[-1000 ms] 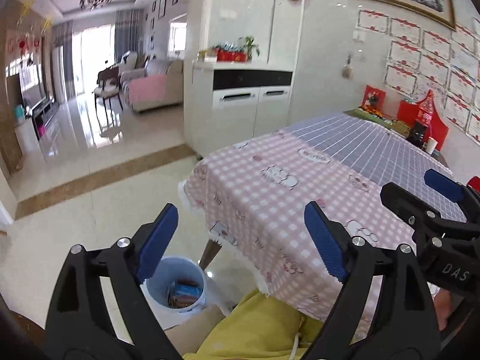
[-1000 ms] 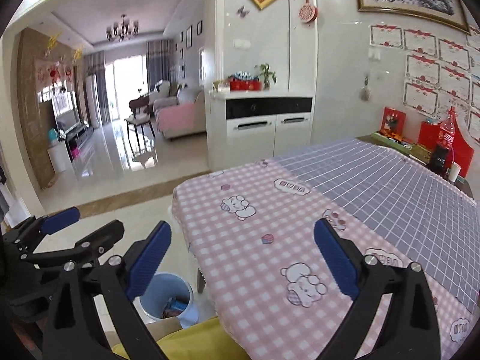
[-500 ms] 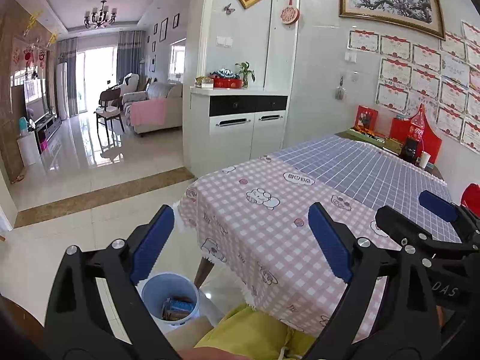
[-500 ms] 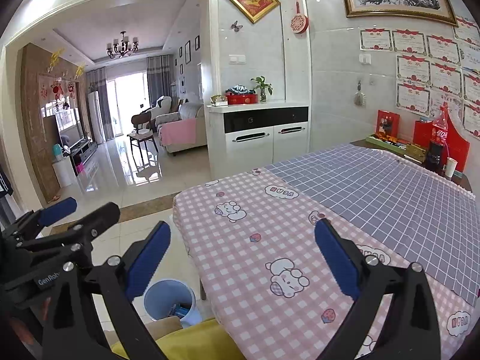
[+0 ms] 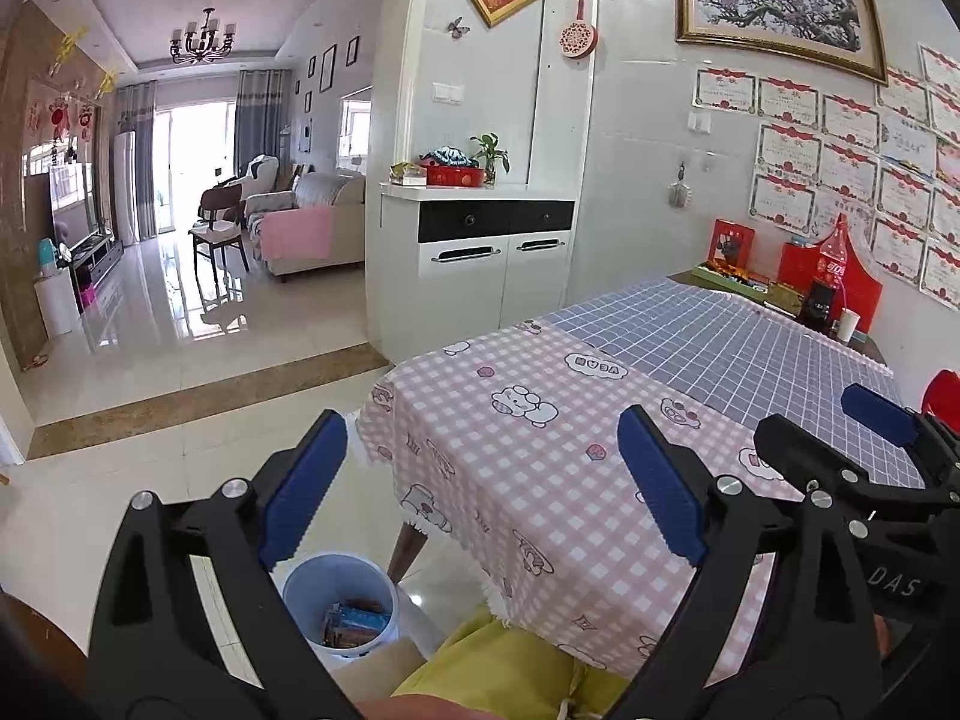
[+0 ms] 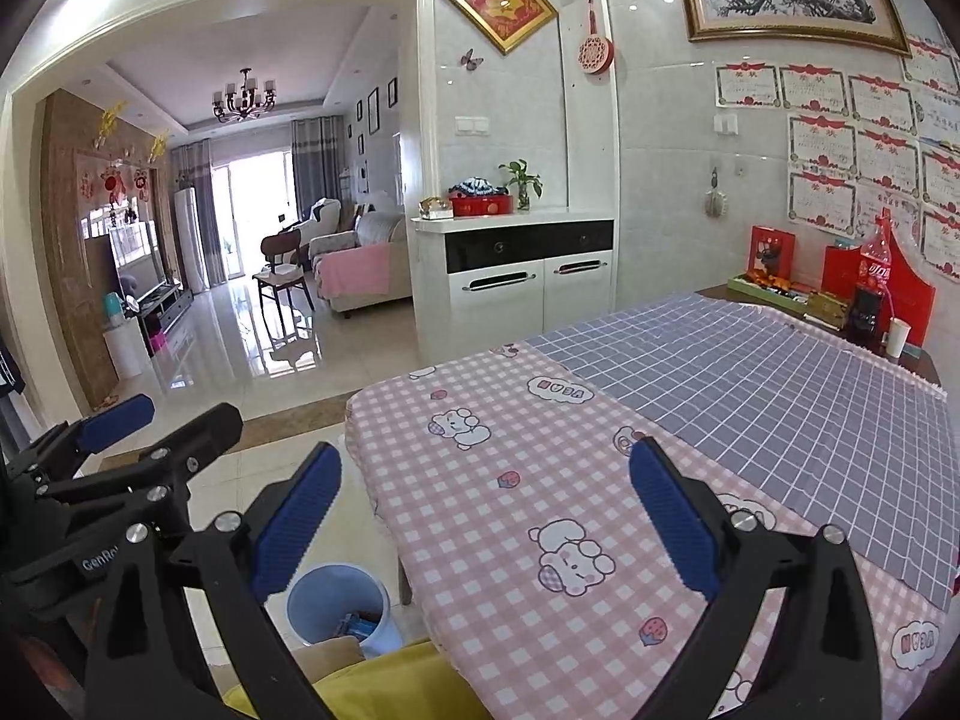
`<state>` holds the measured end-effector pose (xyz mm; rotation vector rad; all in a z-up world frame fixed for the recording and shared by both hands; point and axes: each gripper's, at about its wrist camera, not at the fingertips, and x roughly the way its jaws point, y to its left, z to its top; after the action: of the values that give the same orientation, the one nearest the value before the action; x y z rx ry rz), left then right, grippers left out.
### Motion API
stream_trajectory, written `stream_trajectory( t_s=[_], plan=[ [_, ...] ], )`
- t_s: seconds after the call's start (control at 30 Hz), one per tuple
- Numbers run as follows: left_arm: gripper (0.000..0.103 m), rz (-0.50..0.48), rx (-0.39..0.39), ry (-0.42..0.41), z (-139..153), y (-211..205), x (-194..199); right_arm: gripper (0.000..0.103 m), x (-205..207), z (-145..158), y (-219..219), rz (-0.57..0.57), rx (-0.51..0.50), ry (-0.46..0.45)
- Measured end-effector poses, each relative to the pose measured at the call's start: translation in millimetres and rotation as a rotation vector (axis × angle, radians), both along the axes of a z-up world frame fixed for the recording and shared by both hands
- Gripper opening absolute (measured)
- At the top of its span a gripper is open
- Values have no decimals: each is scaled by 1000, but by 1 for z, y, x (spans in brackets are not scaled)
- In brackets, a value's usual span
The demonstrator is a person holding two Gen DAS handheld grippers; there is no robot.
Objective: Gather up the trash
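Observation:
A pale blue bin [image 5: 339, 607] stands on the floor by the table's near corner, with wrappers inside; it shows in the right wrist view too as the bin [image 6: 337, 603]. My left gripper [image 5: 483, 483] is open and holds nothing, raised above the bin and the table's corner. My right gripper [image 6: 483, 516] is open and holds nothing, raised over the pink checked tablecloth [image 6: 540, 480]. The right gripper [image 5: 840, 438] sits at the right in the left wrist view; the left gripper [image 6: 159, 429] sits at the left in the right wrist view.
The table carries a pink cloth [image 5: 540, 450] and a blue grid cloth [image 5: 750, 354]. At its far end stand a cola bottle [image 6: 873, 276], a paper cup [image 6: 897, 337] and red boxes. A white cabinet [image 5: 480, 264] stands behind. A person's yellow clothing [image 5: 510, 672] is below.
Both grippers have risen and tilted up, so more of the far wall and the tabletop shows. Both stay open. The bin has not moved.

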<state>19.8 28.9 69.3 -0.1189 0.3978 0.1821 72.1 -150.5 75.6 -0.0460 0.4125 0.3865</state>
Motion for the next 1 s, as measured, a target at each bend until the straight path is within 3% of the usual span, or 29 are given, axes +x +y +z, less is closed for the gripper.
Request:
stream_trajectory(
  t_s=[1.0],
  plan=[
    [90, -1, -2, -3, -1, 4, -1, 96, 1, -4, 3, -17, 3, 17]
  ],
)
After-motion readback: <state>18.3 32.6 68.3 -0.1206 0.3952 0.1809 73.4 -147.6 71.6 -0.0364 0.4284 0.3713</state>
